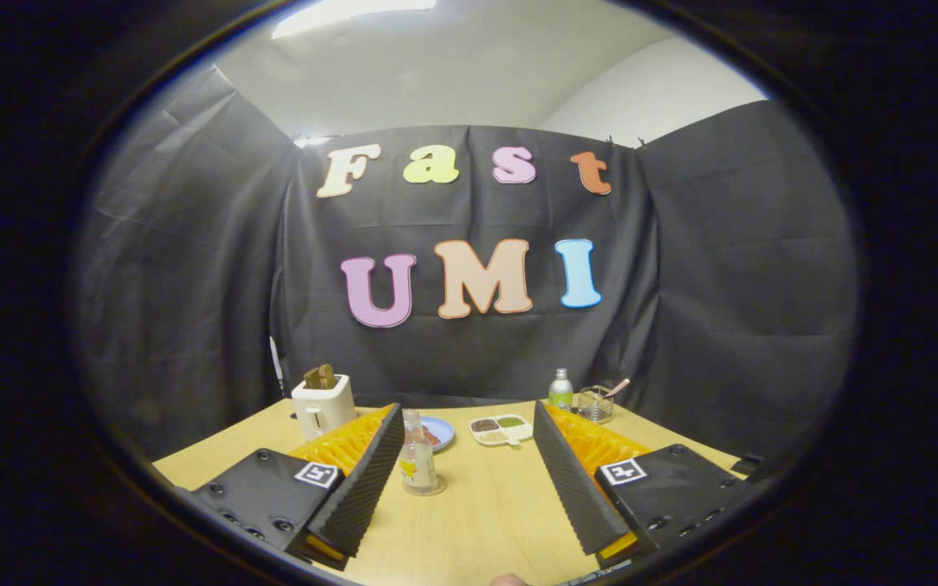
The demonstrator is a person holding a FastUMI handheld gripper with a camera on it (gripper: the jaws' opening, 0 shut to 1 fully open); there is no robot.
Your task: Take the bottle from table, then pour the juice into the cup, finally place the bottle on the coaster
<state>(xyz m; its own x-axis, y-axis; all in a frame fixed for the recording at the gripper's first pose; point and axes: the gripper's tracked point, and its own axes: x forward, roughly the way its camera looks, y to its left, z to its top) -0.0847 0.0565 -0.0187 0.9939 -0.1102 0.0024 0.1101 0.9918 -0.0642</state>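
On the wooden table [477,505], listed relative to the juice bottle [418,461]:

- Toaster [323,404], left of and beyond it, toast standing in the slot.
- Juice bottle, upright on a clear round coaster [427,489], close by the left finger's inner face; seemingly parked, not gripped.
- Blue plate [440,432], just behind it.
- White divided dish [501,429], right of and beyond it, holding grains.
- Green-labelled bottle [560,390], far right of it.
- Glass cup [595,404], beside that; possibly a spoon inside.
- Gripper [469,480]: fingers spread wide, holding nothing.
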